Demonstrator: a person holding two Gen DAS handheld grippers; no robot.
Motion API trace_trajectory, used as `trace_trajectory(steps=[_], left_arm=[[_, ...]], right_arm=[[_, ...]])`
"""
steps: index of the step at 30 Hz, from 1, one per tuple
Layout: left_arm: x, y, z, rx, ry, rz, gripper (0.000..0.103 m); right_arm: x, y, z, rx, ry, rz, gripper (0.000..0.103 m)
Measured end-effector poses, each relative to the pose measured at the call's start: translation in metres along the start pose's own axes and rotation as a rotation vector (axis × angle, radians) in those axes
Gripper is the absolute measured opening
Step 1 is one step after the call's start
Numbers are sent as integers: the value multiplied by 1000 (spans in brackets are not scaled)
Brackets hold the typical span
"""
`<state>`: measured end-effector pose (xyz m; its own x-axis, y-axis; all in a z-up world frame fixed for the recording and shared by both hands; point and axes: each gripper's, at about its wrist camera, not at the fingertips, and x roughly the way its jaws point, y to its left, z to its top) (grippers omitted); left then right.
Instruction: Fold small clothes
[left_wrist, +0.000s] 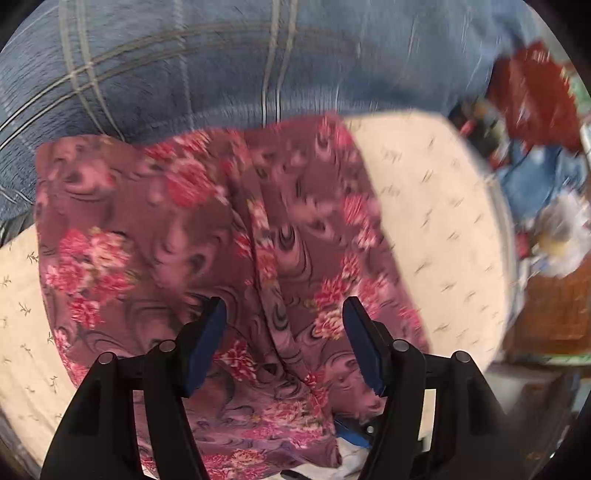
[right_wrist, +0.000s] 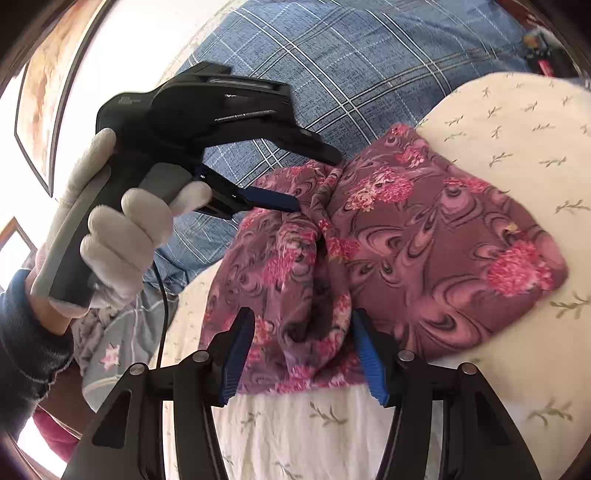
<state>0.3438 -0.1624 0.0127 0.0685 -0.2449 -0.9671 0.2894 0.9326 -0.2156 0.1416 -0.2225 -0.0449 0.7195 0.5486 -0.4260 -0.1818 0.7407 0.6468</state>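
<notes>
Garment (right_wrist: 424, 236), one, folded on one cream sheet (right_wrist: 517, 122); two grippers (left_wrist: 284, 343) (right_wrist: 303, 354), jaws wide, empty.

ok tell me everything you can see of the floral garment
The floral garment is soft mauve fabric printed with pink flowers and dark swirls. It lies folded over on the cream sprigged cover, bunched in a ridge down its middle, its far edge at the blue plaid bedding. Both grippers' jaws stand open over it.
</notes>
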Motion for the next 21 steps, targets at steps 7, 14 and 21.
trace_trajectory(steps=[7, 14, 21], left_arm=[[-19, 14, -8, -48, -63, -32, 2], [-33, -20, -4, -24, -134, -233, 0], [-34, -4, 0, -96, -157, -233, 9]], right_arm=[[-10, -7, 12, 2, -34, 87, 9], [-67, -32, 35, 72, -244, 51, 0], [-67, -85, 32, 207, -109, -28, 8]])
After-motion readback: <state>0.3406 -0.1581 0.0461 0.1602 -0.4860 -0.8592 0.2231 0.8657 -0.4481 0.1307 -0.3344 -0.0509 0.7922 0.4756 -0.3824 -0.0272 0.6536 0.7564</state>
